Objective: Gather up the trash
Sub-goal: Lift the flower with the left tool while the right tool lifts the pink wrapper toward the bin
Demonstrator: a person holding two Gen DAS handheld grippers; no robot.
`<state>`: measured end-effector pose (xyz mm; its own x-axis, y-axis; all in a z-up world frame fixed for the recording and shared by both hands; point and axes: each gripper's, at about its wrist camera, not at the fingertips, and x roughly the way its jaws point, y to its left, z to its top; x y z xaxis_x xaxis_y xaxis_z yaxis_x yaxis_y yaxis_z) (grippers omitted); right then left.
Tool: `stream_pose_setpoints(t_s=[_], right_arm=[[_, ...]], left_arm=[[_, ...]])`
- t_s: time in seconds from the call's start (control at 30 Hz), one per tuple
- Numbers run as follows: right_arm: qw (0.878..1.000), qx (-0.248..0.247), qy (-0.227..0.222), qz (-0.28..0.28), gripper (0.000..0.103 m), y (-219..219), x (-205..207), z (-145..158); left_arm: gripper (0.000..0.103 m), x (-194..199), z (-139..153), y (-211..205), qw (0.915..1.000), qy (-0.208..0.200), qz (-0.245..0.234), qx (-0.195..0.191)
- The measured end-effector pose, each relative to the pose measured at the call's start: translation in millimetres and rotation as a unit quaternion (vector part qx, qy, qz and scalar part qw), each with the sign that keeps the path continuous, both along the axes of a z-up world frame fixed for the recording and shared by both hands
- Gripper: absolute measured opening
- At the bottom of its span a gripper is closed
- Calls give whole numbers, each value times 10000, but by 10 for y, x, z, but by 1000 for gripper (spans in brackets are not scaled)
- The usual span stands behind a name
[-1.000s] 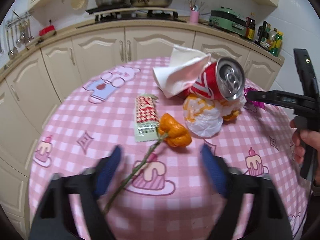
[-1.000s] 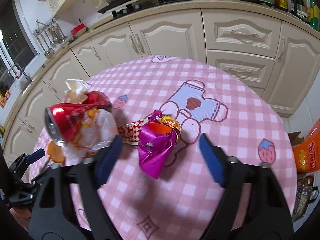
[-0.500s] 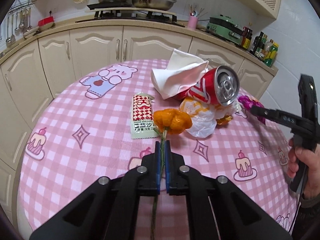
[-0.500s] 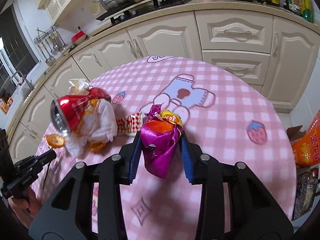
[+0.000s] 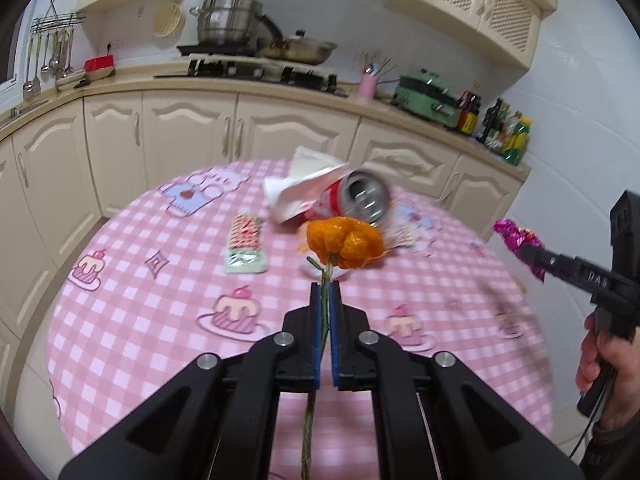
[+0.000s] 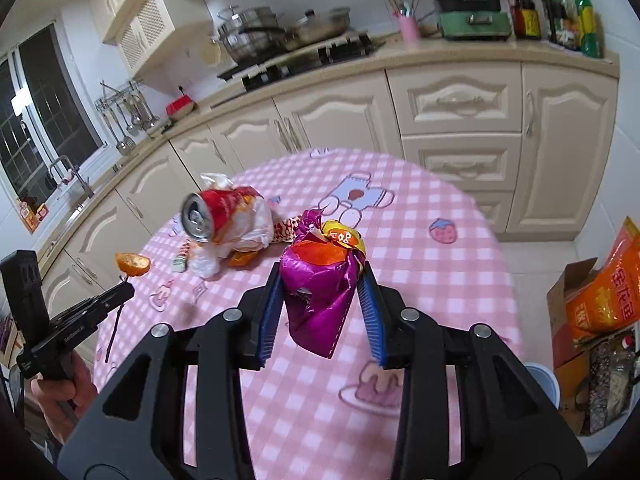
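- The left gripper (image 5: 325, 292) pinches an orange flower's stem (image 5: 325, 276), raised above the tabletop (image 5: 160, 320).
- The right gripper (image 6: 320, 288) clamps a crumpled purple wrapper (image 6: 320, 300), lifted level.

glossy crinkled purple foil wrapper (image 6: 318, 296), shiny metal can (image 6: 218, 216), matt checked cloth tablecloth (image 6: 440, 264)

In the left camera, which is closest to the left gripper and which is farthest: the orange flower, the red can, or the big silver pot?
From the left gripper:
1. Orange flower: its stem is pinched in the jaws, with the bloom just past the tips.
2. Red can: lying on its side on the table, behind the flower.
3. Silver pot: on the stove at the back wall.
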<state>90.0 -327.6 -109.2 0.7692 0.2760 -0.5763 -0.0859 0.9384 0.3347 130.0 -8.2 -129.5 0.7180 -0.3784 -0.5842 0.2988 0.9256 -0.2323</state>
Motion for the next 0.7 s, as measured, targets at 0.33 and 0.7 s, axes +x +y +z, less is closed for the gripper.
stream_pose_setpoints(t_s=[0.33,0.7], right_arm=[[9979,24,-566,-322,37,-339,-542,390],[9911,84,-660,-1157,37,-1148,-1107,376]], left_arm=[[3,-311,457,-545,9977,-460,-457,-210],[4,-620,645,-1723,9849,-507,-1631,-285]])
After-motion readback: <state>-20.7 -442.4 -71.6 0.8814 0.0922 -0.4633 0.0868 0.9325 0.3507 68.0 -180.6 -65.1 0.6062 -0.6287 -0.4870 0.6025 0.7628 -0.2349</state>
